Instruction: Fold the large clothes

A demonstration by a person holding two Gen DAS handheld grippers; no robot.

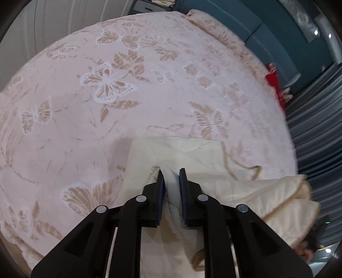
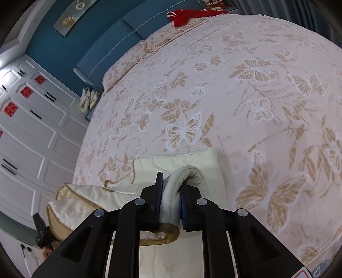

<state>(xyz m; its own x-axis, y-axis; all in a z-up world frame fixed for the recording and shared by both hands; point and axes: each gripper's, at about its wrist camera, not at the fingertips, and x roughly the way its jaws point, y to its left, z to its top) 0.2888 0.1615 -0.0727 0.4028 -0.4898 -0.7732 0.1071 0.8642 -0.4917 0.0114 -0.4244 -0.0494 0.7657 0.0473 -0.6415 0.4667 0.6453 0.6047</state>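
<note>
Bed point(image 1: 149, 64): fills most of both wrist views, covered by a pale pink bedspread point(image 2: 256, 96) patterned with tan and white butterflies and leaves. All places below are given from this bed.

Headboard point(image 2: 111, 53): blue, padded, at the far end of the bed, against a teal wall.

Wardrobe point(image 2: 32, 128): white panelled doors with dark handles and small red squares, standing off one side of the bed.

Curtain point(image 1: 316, 132): grey, pleated, hanging off the opposite side of the bed.

Cream garment point(image 1: 192, 154): large, quilted, with tan trim along its edges, lying at the near edge of the bed. Its far part rests flat on the bedspread; the nearer part is bunched in thick folds.

Red cloth point(image 2: 188, 16): crumpled at the head end of the bed, well apart from the garment.

Left gripper point(image 1: 172, 178): black, blue-padded, over the near edge of the bed. Jaws slightly apart; a ridge of the cream garment stands between them, touching the one pad, with a sliver of gap at the other.

Right gripper point(image 2: 171, 184): same make, also at the near edge. Jaws narrowly spaced, clamped on a thick rolled fold of the garment point(image 2: 186, 173) that bulges past the tips.
</note>
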